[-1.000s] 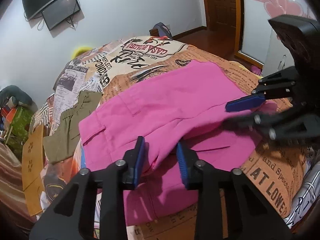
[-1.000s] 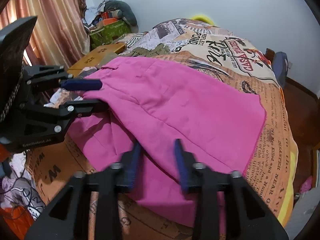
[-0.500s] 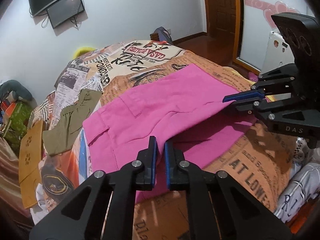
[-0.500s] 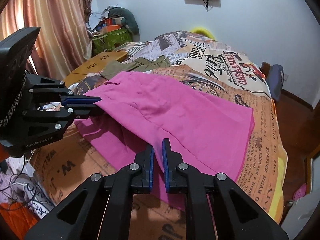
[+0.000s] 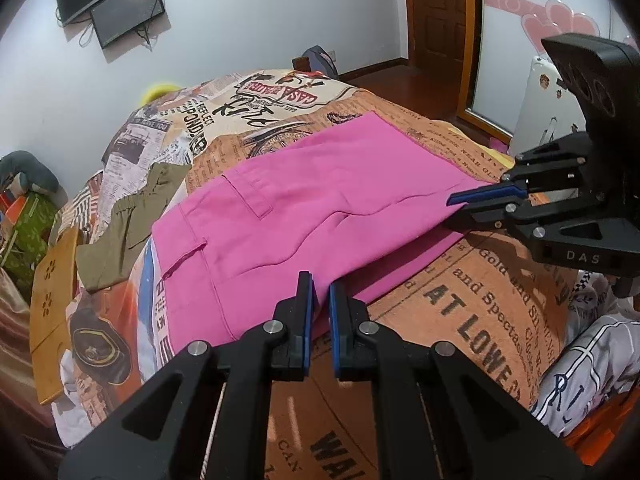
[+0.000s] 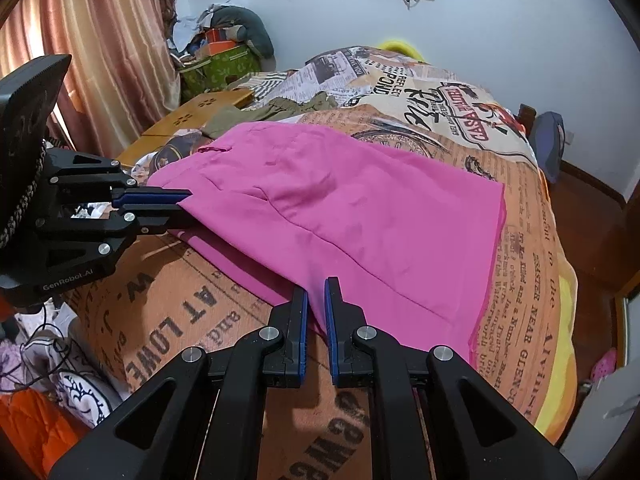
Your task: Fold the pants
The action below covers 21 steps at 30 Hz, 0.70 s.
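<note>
Fingers of the left gripper (image 5: 319, 296) and right gripper (image 6: 316, 300) are clenched on the pink pants (image 5: 304, 200), lifting the near edge. Next, likely, carry it across the bed (image 5: 480, 300).

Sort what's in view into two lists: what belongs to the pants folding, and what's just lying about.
Part of the job:
- pink pants, spread on the bed
- left gripper, jaws shut on the pants' near edge
- right gripper, jaws shut on the same edge

Just lying about:
- olive garment
- wooden board
- newspaper-print bedspread
- wall TV
</note>
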{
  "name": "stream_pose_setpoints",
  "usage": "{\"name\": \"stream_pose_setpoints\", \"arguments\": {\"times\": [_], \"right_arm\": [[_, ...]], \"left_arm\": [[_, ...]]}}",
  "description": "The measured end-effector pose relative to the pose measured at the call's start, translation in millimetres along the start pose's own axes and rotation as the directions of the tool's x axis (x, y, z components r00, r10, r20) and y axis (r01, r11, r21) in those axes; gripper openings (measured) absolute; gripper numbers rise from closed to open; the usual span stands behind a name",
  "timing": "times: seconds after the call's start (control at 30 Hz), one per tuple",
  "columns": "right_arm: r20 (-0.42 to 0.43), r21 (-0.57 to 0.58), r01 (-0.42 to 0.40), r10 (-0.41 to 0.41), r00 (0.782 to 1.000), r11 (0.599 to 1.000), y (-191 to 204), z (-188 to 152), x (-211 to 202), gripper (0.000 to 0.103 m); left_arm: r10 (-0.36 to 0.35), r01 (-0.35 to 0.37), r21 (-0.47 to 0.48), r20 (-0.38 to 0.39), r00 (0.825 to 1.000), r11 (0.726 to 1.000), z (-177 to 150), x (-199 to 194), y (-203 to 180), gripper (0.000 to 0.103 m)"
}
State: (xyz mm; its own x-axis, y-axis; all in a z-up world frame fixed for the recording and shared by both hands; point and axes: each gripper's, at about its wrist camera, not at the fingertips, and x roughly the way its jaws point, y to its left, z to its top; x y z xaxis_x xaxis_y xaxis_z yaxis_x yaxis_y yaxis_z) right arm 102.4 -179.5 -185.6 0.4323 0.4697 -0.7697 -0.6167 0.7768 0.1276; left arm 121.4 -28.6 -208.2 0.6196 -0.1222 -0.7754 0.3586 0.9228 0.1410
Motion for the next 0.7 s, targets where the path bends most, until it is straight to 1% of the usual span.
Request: {"name": "stream_pose_setpoints", "arguments": {"times": [0.1, 0.23, 0.3, 0.37, 0.43, 0.53, 0.6, 0.7], "right_arm": [[0.006, -0.001, 0.002, -0.002, 1.000, 1.000, 1, 1, -1, 0.007], [0.012, -0.001, -0.001, 0.001, 1.000, 1.000, 1, 2, -4, 0.007], [0.002, 0.001, -0.001, 0.001, 1.000, 1.000, 0, 1, -2, 0.007], [-0.023, 0.001, 0.000, 0.000, 1.000, 1.000, 1, -2, 3, 0.007], [-0.045, 0.005, 0.001, -0.001, 0.999, 1.000, 1, -5, 6, 0.007], [-0.062, 0.014, -0.003, 0.004, 0.998, 1.000, -1, -4, 0, 0.013], [-0.057, 0.030, -0.020, 0.022, 0.998, 0.999, -3, -2, -7, 0.014], [-0.026, 0.044, -0.044, 0.045, 0.999, 0.998, -3, 4, -20, 0.015]], "left_arm": [[0.006, -0.006, -0.004, 0.018, 1.000, 1.000, 2, -5, -1, 0.005], [-0.009, 0.009, -0.006, 0.024, 1.000, 1.000, 3, -9, 0, 0.005], [-0.019, 0.019, -0.004, 0.010, 1.000, 1.000, 0, -6, 0, 0.005], [-0.034, 0.034, -0.006, -0.025, 0.999, 0.999, -4, 1, -1, 0.005], [-0.041, 0.040, -0.014, -0.038, 0.998, 0.999, -7, 4, -1, 0.006], [-0.055, 0.054, -0.022, -0.038, 0.998, 0.998, -8, -2, 0, 0.010], [-0.084, 0.082, -0.042, -0.044, 0.996, 0.996, -9, -8, 5, 0.017], [-0.111, 0.109, -0.080, -0.029, 0.993, 0.991, -9, -22, 16, 0.018]]}}
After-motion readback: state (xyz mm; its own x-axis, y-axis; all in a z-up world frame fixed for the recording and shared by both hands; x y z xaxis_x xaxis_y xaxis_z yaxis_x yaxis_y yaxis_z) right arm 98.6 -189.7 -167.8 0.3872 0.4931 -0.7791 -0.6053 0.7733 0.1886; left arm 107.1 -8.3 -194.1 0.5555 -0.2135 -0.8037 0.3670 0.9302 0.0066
